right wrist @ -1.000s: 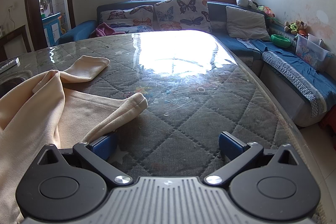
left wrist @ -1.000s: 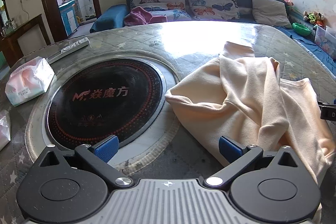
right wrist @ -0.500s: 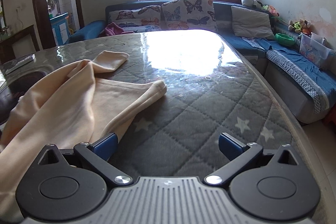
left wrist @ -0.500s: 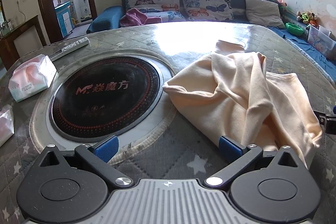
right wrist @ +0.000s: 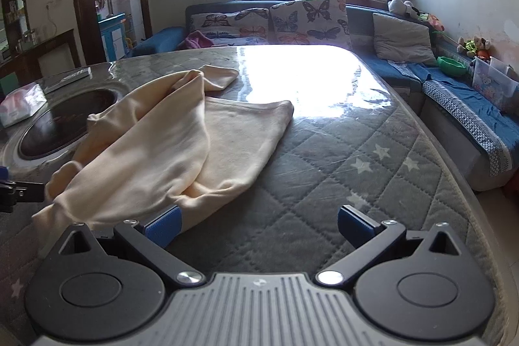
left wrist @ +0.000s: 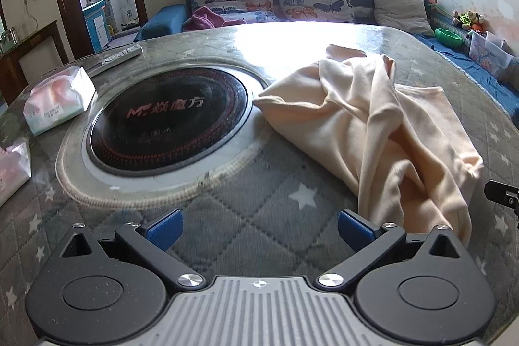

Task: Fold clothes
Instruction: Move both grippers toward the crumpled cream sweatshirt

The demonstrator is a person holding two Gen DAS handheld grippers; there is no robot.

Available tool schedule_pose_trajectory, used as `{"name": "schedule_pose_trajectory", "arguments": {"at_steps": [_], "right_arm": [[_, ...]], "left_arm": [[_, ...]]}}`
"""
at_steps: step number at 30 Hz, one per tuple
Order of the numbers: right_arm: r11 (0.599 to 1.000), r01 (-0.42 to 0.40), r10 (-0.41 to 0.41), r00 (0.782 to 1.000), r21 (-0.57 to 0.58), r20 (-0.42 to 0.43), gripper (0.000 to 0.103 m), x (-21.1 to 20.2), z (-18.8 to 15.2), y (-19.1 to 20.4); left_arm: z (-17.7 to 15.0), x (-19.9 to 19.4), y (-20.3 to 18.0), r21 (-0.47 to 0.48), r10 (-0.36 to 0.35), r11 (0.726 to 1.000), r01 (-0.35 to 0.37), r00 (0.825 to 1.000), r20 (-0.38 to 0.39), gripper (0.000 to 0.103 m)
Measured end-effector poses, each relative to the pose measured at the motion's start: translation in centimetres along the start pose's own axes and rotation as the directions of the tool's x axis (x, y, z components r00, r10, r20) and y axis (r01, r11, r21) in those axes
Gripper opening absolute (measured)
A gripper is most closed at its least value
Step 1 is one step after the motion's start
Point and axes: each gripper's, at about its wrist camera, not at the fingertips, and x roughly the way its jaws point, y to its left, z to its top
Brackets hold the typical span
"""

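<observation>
A cream-coloured garment (left wrist: 373, 125) lies crumpled on the quilted grey table (left wrist: 253, 203), right of centre in the left wrist view. My left gripper (left wrist: 258, 227) is open, with its right finger at the garment's near hem and nothing between the fingers. Seen from the right wrist, the same garment (right wrist: 168, 145) spreads over the left half of the view. My right gripper (right wrist: 258, 224) is open, and its left finger touches the garment's near edge. A black part of the other gripper (right wrist: 16, 192) shows at the left edge.
A round black cooktop (left wrist: 168, 119) is sunk into the table's left part. A tissue pack (left wrist: 56, 101) and a remote (left wrist: 120, 55) lie beyond it. A sofa with butterfly cushions (right wrist: 275, 21) runs along the back and right. The table's right edge (right wrist: 454, 171) drops off.
Both grippers have drawn back toward the near side of the table, so the garment sits farther ahead. Both stayed open. The garment lies more bunched toward its near end.
</observation>
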Motion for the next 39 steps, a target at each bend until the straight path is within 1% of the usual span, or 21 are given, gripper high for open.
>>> {"name": "schedule_pose_trajectory", "arguments": {"at_steps": [9,15,23,39], "right_arm": [[0.999,-0.044,0.044,0.999,-0.011,-0.024,0.103,-1.4,-1.7,1.2],[0.998,-0.06,0.059,0.998,-0.02,-0.032,0.103,-2.2,-2.5,1.9],[0.997,-0.067,0.066,0.997,-0.033,-0.034,0.103,-3.2,-2.9,2.4],[0.995,-0.091,0.089,0.995,-0.035,-0.051,0.103,-3.6,-3.6,3.5]], "left_arm": [[-1.8,-1.0,-0.1,0.005,-0.009,1.0,0.009,1.0,-0.019,0.103],[-2.6,-1.7,-0.7,0.019,-0.024,1.0,0.025,1.0,-0.015,0.103],[-3.2,-2.2,-1.4,0.033,-0.033,0.999,0.034,0.999,-0.021,0.103],[-3.9,-2.7,-2.6,0.065,-0.06,0.996,0.062,0.998,-0.025,0.103]]}}
